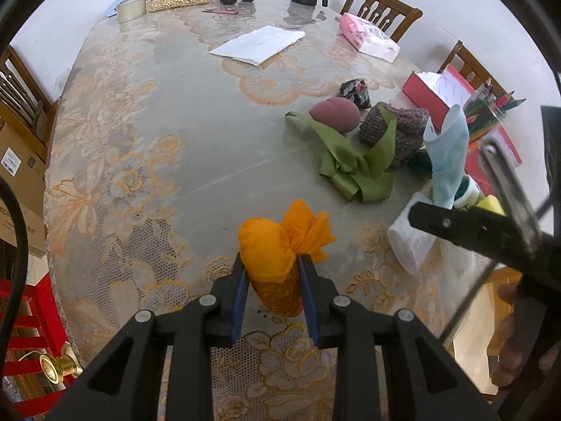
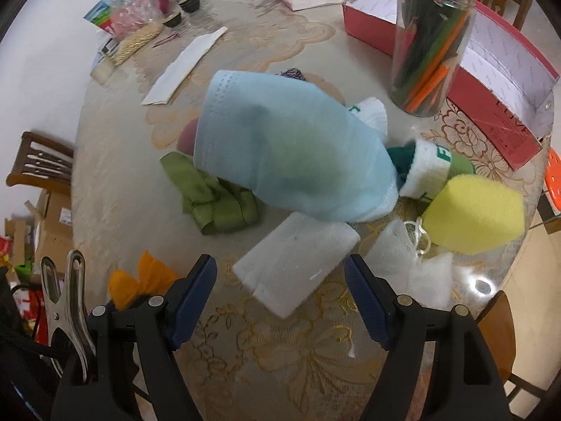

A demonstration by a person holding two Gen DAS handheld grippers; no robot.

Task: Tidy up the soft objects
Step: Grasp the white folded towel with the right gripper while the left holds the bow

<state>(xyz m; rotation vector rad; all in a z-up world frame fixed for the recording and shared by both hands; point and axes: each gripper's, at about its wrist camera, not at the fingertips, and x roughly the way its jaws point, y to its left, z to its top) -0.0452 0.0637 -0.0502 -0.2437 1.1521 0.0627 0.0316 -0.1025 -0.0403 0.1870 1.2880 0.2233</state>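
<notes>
The orange cloth bundle (image 1: 273, 263) is clamped between the blue pads of the left tongs (image 1: 272, 273), its gathered, ruffled end fanning out past the fingertips. It sits low at the near edge of the counter (image 1: 157, 133), on open lace well apart from the other soft items; this reads as a deliberate separation, though whether it is being set down or lifted cannot be told.

The right tongs (image 2: 280, 280) stand wide with nothing pressed between the pads. They are pointed down over a folded white tissue pack (image 2: 298, 266) lying flat near the same near edge; the pack lies in line with the gap, so it appears to be the next pick. Contact is not yet made.

A pale blue cloth (image 2: 291, 151) rises steeply above the pile. What props it up cannot be made out; neither set of tongs holds it.

The remaining soft items lie heaped toward the right edge: green ribbon (image 1: 350, 168), a mauve rounded pad (image 1: 335, 112), a grey knitted piece (image 1: 392, 129), a yellow sponge (image 2: 477, 214) and a white-and-green knit roll (image 2: 434, 172). They overlap, so a pull on one may drag another.

A jar of coloured pencils (image 2: 431, 45) and a red box (image 2: 491, 105) stand just behind the heap and could be knocked.
</notes>
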